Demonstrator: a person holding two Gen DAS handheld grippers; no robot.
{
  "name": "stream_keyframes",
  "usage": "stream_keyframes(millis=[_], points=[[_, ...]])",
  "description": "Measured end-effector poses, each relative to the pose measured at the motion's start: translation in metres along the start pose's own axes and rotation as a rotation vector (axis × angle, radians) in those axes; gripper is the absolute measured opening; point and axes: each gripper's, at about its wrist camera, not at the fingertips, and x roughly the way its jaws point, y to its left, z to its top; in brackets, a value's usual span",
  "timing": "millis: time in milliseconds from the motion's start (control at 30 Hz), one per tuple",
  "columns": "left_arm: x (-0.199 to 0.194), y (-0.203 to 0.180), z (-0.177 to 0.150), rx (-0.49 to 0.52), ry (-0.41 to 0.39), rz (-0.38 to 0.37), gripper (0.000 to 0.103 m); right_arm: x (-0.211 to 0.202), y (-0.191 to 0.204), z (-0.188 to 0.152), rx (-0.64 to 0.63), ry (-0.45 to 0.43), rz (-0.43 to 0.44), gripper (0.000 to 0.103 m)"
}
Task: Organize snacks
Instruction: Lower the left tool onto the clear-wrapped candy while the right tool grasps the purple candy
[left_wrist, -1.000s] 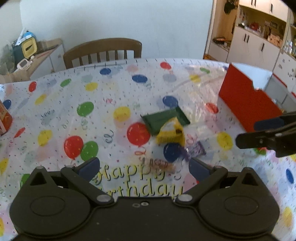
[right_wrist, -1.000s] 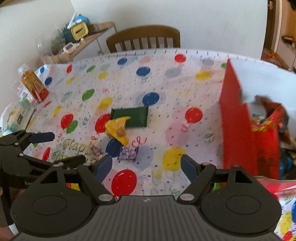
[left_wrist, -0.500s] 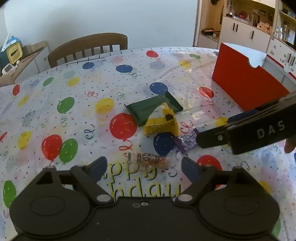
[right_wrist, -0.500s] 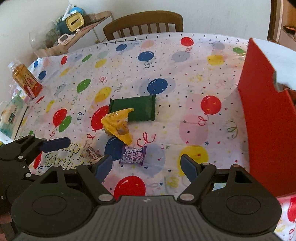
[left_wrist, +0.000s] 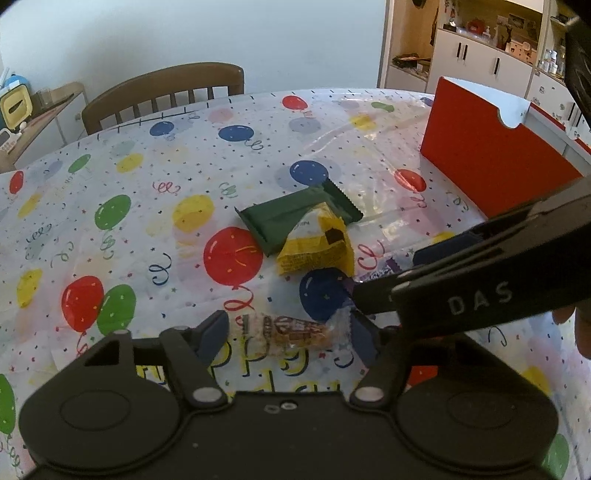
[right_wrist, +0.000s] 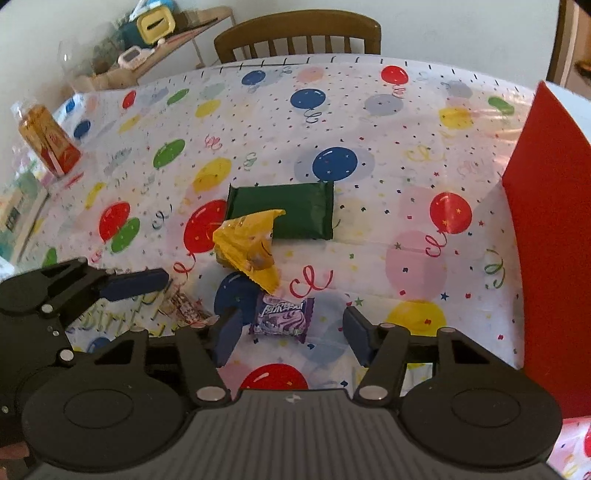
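On the balloon-print tablecloth (left_wrist: 147, 229) lies a clear-wrapped brown snack bar (left_wrist: 291, 330), between the fingers of my left gripper (left_wrist: 288, 336). Its jaws are closing and the pads stand just off the wrapper ends. My right gripper (right_wrist: 291, 338) straddles a purple candy (right_wrist: 282, 317); its jaws are closing too, with a gap on the right side. The right gripper (left_wrist: 388, 273) reaches in from the right of the left wrist view and hides most of the purple candy (left_wrist: 376, 271). A yellow packet (left_wrist: 317, 245) leans on a dark green packet (left_wrist: 295, 218) behind.
A red box (left_wrist: 491, 170) stands at the table's right; its wall (right_wrist: 550, 240) is close to my right gripper. A wooden chair (left_wrist: 162, 92) sits at the far edge. An orange drink carton (right_wrist: 48, 140) stands far left. A hand (left_wrist: 580, 325) shows at the right.
Both grippers have sunk toward the table and their jaws have narrowed. The right gripper has come in from the right, over the purple candy, beside the left one.
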Motion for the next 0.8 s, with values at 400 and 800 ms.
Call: stream_keyframes(millis=[400, 800], points=[[-0.003, 0.005, 0.001, -0.028, -0.006, -0.012, 0.048, 0.001, 0.004, 0.0, -0.011, 0.004, -0.032, 0.027], [-0.01, 0.01, 0.001, -0.069, 0.006, -0.004, 0.039, -0.016, -0.002, -0.005, 0.016, -0.022, -0.012, 0.023]])
